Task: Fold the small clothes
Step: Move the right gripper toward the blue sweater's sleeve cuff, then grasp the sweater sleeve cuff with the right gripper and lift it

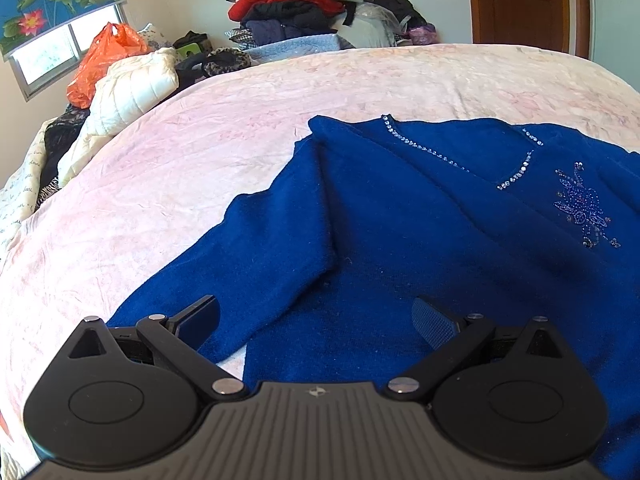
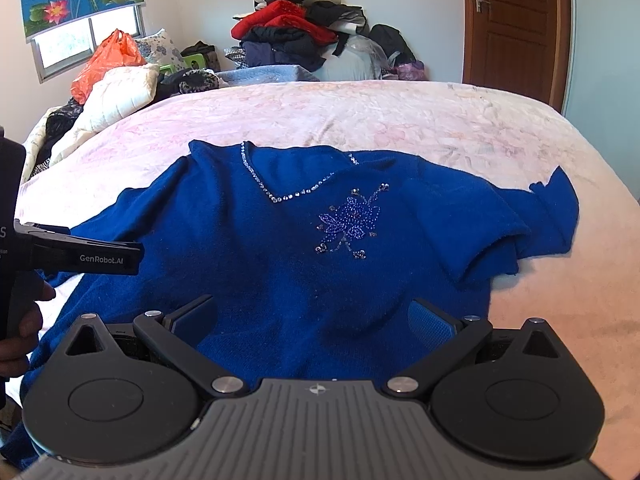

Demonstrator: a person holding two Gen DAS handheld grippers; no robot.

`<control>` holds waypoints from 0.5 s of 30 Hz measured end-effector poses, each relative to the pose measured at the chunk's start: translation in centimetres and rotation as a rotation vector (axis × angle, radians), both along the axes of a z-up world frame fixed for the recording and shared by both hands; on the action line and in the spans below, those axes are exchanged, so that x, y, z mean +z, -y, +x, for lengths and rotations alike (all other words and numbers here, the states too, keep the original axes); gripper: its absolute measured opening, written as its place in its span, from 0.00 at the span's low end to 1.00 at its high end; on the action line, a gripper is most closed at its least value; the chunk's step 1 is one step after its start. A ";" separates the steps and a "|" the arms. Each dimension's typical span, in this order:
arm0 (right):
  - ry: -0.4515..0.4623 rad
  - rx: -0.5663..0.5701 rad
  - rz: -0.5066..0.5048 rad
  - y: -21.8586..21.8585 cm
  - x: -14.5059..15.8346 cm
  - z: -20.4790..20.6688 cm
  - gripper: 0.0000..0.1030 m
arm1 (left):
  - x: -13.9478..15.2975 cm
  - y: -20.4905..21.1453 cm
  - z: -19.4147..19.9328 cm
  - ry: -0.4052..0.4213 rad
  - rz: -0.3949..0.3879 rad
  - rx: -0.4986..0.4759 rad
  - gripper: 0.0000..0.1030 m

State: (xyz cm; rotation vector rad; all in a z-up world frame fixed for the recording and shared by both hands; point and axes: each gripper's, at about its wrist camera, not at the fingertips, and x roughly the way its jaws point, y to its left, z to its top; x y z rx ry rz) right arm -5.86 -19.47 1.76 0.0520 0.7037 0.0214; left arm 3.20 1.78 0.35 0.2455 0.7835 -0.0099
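A royal blue sweater (image 2: 288, 264) with a rhinestone neckline and a beaded flower (image 2: 352, 220) lies face up on the pink bedspread (image 2: 360, 112). Its left sleeve (image 1: 256, 248) is folded inward beside the body; its right sleeve (image 2: 532, 220) lies bunched at the right. My left gripper (image 1: 316, 320) hovers open over the sweater's lower left part, nothing between its fingers. It also shows in the right wrist view, at the left edge (image 2: 100, 258), held by a hand. My right gripper (image 2: 314, 318) is open over the sweater's lower middle, empty.
A heap of clothes (image 2: 296, 32) rises behind the bed against the far wall. An orange plastic bag (image 2: 108, 60) and a white quilted jacket (image 2: 120, 96) lie at the far left. A brown door (image 2: 516, 20) stands at the right, a window with a lotus blind at the left.
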 end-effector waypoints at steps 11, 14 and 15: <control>0.084 0.044 -0.020 1.3 0.2 0.4 1.00 | -0.1 2.6 1.1 -0.014 0.002 -0.051 1.00; 0.078 0.037 0.006 2.1 0.2 0.8 1.00 | -0.1 3.5 1.3 -0.018 -0.005 -0.065 1.00; 0.079 0.021 0.023 2.6 0.3 1.0 1.00 | 0.0 3.8 1.4 -0.018 -0.010 -0.073 1.00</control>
